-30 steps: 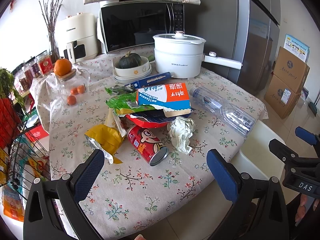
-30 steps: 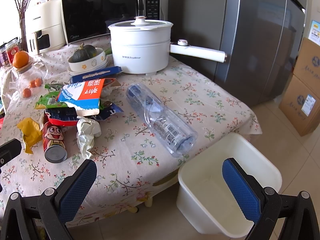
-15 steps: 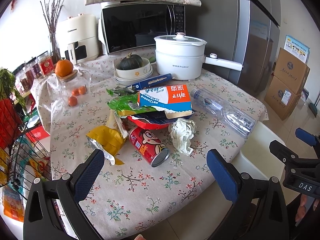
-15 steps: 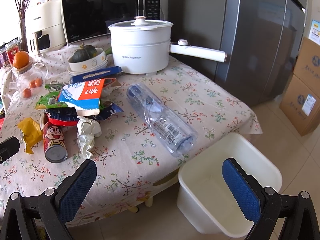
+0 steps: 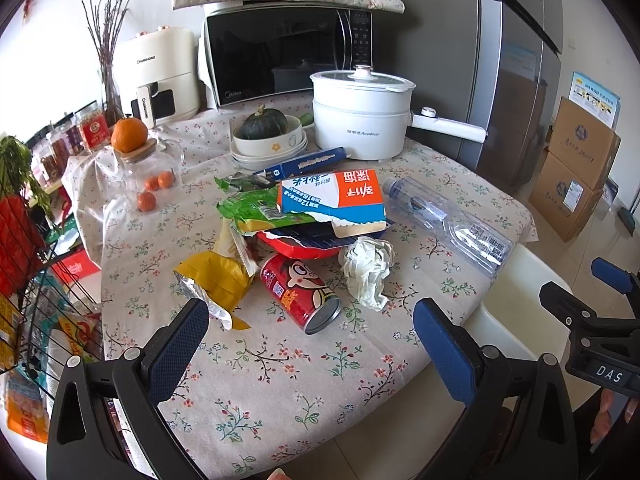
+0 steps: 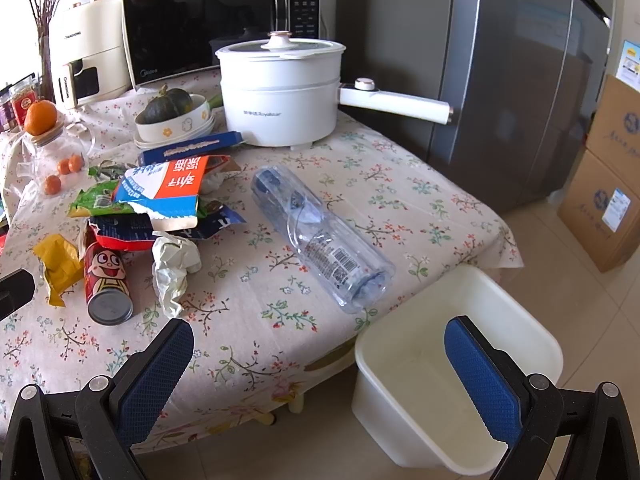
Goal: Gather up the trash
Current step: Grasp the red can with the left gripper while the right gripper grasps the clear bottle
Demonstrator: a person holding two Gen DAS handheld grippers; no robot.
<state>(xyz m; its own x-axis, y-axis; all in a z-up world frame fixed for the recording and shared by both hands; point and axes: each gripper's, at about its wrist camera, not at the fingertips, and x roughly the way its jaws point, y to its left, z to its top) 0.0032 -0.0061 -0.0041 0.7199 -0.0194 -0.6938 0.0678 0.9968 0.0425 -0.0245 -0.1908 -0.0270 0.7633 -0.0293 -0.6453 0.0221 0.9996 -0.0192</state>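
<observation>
Two tools hang over the near edge of the surface (image 5: 280, 380), and little has changed in the last second; the left tool (image 5: 310, 334) has crept a shade closer to the litter, so the red can (image 5: 300, 294) and yellow wrapper (image 5: 216, 280) sit slightly larger between its blue pads, while the right tool (image 6: 320, 356) has held its view almost exactly; both are spread wide and carry nothing, so by all appearances no piece has been collected yet and the work is only at its approach; the trash lies in a loose heap on the floral cloth: the can on its side with a cartoon face, a crumpled white paper (image 5: 368, 268) just right of it, a torn carton (image 5: 334, 204) in blue, white and orange atop green packets (image 5: 260, 212) and a red-rimmed wrapper, a long blue box (image 5: 306, 162) behind, and a clear plastic bottle (image 6: 320, 240) lying apart towards the right edge; the white bin (image 6: 456, 384) stands on the floor just beside that edge, seemingly bare inside; the can or paper looks the likeliest first pick for the left tool, the bottle for the right; as for writing, the white pot (image 6: 280, 92) reads "Royalstar", the cream appliance (image 5: 160, 76) "CHANGHONG", the microwave (image 5: 288, 48) apparently "Midea"; the carton bears large Chinese characters, seen upside down; the bottle carries a barcode label; the right tool's body, seen from the left camera, reads "DAS".
</observation>
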